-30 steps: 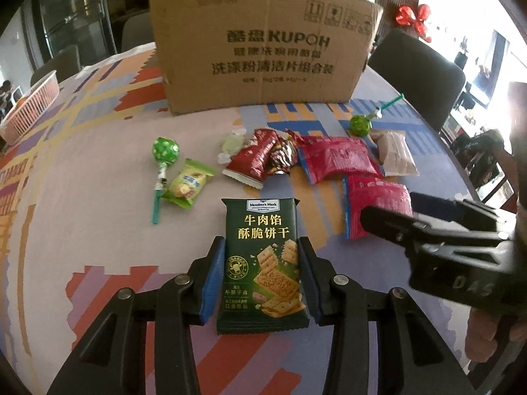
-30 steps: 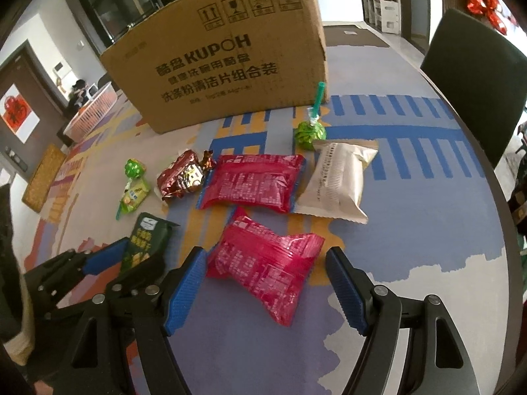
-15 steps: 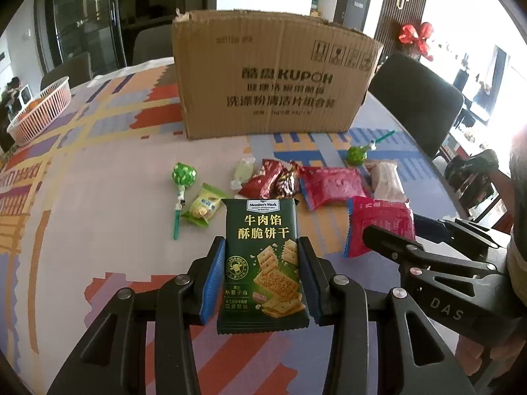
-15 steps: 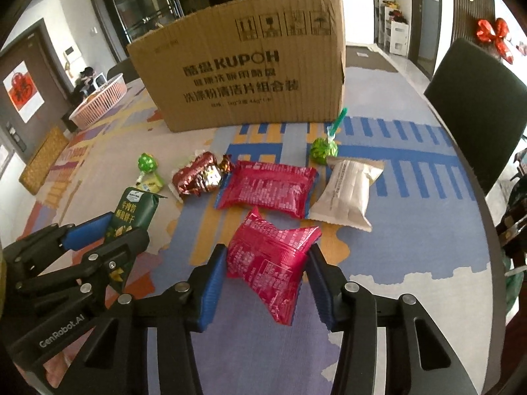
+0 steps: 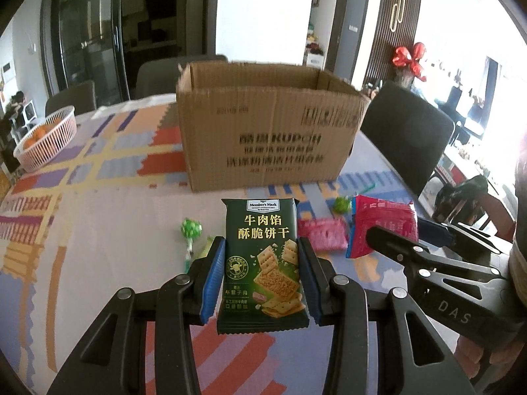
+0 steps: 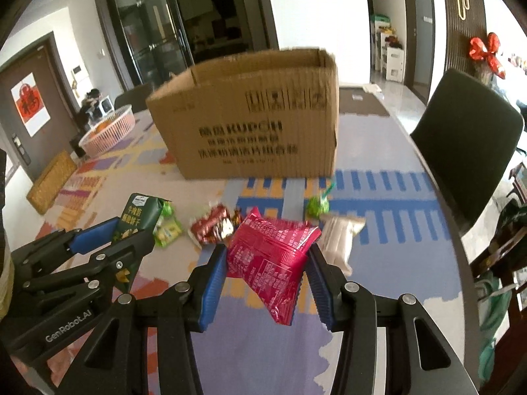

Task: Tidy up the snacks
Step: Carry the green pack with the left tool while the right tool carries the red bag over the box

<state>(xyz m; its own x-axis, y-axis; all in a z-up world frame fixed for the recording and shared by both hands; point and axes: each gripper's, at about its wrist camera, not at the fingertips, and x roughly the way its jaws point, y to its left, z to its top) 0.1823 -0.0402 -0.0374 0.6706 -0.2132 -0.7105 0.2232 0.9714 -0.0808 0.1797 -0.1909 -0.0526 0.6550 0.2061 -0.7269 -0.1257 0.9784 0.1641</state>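
Observation:
My left gripper [image 5: 262,275] is shut on a dark green cracker packet [image 5: 262,263], held off the table; the packet [image 6: 140,215] also shows at the left of the right wrist view. My right gripper [image 6: 268,275] is shut on a red snack packet [image 6: 270,256], also lifted; that packet [image 5: 382,223] appears at the right of the left wrist view. An open cardboard box [image 5: 266,135] stands behind them on the table. Still lying on the patterned table are another red packet [image 5: 324,238], a beige packet [image 6: 339,240], a dark red wrapper [image 6: 212,225] and green lollipops [image 5: 190,228].
A pink wire basket [image 5: 46,138] with orange fruit sits at the table's far left. A dark chair [image 6: 464,151] stands beyond the right edge of the table. A small yellow-green sachet [image 6: 168,230] lies beside the left gripper's fingers.
The right gripper closed on the red packet and lifted it off the table. The left gripper rose with the green packet, and both views tilted up, showing the box's open top.

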